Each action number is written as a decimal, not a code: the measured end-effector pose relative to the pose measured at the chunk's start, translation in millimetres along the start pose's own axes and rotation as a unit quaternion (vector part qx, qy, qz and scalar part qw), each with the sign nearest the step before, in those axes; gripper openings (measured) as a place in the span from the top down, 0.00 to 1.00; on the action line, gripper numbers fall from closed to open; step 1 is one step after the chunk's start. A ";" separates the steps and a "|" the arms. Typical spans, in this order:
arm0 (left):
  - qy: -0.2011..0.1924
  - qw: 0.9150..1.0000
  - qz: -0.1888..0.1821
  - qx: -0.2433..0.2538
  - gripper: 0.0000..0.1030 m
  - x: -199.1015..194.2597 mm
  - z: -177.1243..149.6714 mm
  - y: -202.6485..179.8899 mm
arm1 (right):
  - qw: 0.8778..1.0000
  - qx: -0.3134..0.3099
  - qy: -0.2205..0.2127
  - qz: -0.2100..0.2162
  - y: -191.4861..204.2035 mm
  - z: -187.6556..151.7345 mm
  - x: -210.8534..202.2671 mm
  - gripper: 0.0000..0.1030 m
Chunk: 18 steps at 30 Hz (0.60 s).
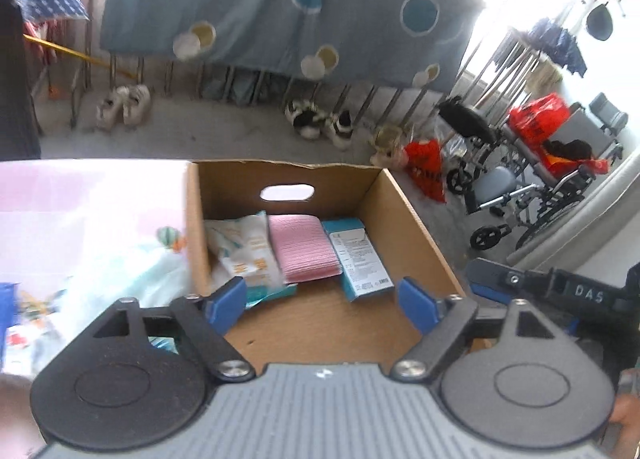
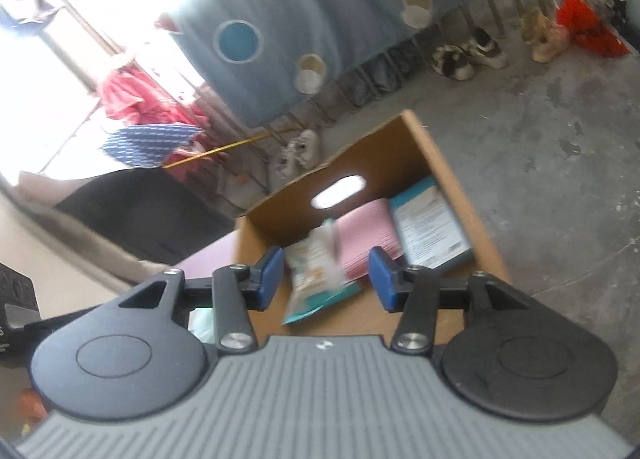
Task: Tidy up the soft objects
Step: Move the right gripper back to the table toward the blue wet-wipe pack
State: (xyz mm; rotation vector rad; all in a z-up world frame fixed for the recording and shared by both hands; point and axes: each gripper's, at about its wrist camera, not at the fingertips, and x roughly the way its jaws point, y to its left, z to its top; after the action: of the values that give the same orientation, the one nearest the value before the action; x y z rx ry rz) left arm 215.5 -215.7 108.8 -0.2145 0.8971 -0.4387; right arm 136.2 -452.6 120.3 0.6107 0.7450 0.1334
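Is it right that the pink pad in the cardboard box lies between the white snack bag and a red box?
Not quite. In the left wrist view, the pink pad in the cardboard box does lie beside the white snack bag, but the box on its other side is a teal box, not red.

The letters "DAS" are read in white on the black right gripper [image 1: 591, 294] at the frame's edge. Print on the teal box [image 1: 357, 259] and white packet [image 1: 244, 255] is too blurred.
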 end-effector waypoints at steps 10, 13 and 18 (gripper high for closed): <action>-0.060 0.996 0.071 0.007 0.14 -112.1 -62.8 78.6 | 0.996 -0.022 0.014 0.083 100.4 -72.2 -35.9 0.43; -0.071 0.992 0.107 -0.005 0.14 -134.3 -83.8 114.0 | 0.994 -0.023 0.031 0.103 124.9 -95.1 -23.5 0.43; -0.104 0.980 0.168 -0.026 0.14 -171.6 -121.1 170.0 | 0.988 -0.020 0.061 0.137 166.3 -133.2 9.6 0.42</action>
State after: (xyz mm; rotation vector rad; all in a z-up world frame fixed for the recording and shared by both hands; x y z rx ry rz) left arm 73.7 13.9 94.9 -0.1497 0.7217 -0.0763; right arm 70.0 -250.1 132.4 0.6696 0.7720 0.4423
